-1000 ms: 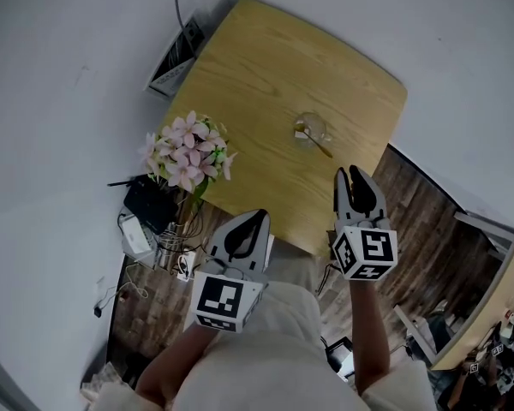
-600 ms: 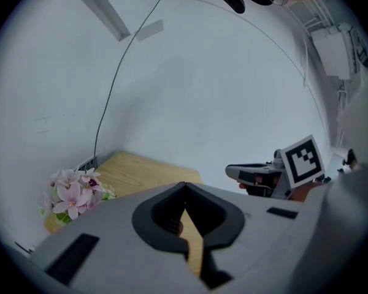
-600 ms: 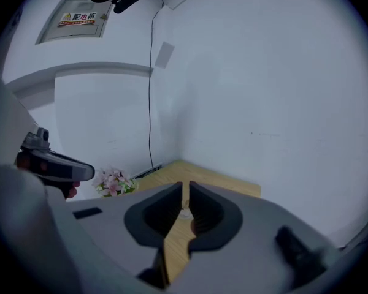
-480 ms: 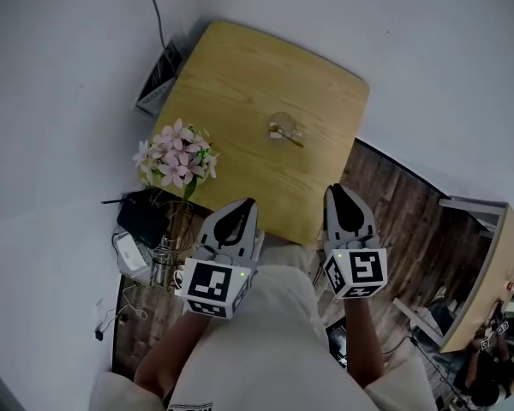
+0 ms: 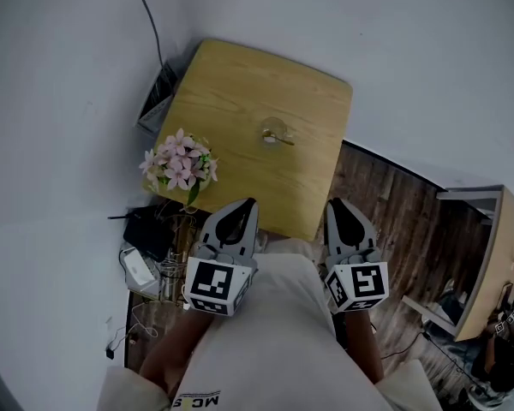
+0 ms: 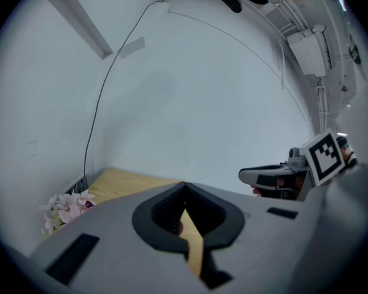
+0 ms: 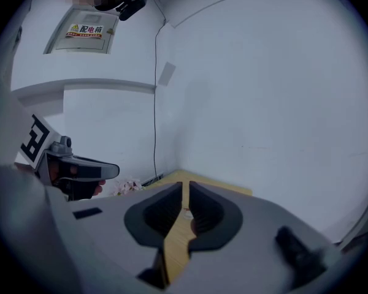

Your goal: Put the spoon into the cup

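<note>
Two pairs of tongs, one in each hand, hovering close against the person's pale shirt (image 5: 265, 341), just short of the near edge of the table (image 5: 231, 84) and well apart from everything on it. Left tongs (image 5: 242, 205): pressing tips together, pinching nothing, pointing toward the table. Right tongs (image 5: 339, 205): standing a narrow slit apart, gripping nothing, a strip of yellow tabletop showing through the slit. One clear cup (image 5: 272, 128): sitting upright near the middle of the table, slightly toward its right side. One spoon (image 5: 282, 139): showing at the cup, handle slanting out past the rim toward the right; bowl end too small to make out, so seating inside the glass not confirmable. One bunch of pink flowers (image 5: 178, 163): leaning at the table's near left corner; resting on the table or beside it not determinable. One black box (image 5: 150, 229) and assorted small items: lying on the floor below the flowers. One dark cable (image 5: 148, 15): running down the white wall toward the table's left side. Dark wooden floorboards (image 5: 394, 221): stretching away to the right of the table.
</note>
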{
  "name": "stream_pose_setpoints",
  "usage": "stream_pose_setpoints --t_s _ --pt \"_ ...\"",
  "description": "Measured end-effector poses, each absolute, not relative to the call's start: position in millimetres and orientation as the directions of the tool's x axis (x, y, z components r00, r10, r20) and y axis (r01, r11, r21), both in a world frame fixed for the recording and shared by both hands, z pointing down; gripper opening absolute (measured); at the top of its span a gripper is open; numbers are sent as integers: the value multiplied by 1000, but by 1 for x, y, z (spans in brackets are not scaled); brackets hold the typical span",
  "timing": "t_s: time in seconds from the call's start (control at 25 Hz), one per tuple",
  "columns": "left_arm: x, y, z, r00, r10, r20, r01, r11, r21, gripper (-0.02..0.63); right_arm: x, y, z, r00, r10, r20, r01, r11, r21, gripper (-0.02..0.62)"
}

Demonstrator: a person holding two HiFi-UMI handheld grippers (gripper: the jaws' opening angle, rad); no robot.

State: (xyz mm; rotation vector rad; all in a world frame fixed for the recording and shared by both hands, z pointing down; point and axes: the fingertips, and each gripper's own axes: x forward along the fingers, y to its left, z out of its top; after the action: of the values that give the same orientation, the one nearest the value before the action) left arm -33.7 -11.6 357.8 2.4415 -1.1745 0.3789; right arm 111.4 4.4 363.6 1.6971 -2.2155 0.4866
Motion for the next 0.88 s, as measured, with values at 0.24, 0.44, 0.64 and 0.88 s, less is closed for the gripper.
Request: stream_pose_setpoints --t_s 0.24,0.44,0.64,0.88 --pt "-37 -6 352 623 -677 392 -779 -580 237 11 110 10 358 -257 -861 439 -963 265 -44 49" --pt "-39 -4 349 632 -675 381 -772 -594 228 11 100 14 357 -311 -846 433 -949 302 -91 49" --pt "-45 -6 351 630 -675 384 -773 -591 229 11 86 18 360 -346 -829 439 -934 349 -76 50" --pt "-40 -2 351 632 -675 381 -772 -590 235 11 81 22 358 -354 -827 436 -930 362 -69 49"
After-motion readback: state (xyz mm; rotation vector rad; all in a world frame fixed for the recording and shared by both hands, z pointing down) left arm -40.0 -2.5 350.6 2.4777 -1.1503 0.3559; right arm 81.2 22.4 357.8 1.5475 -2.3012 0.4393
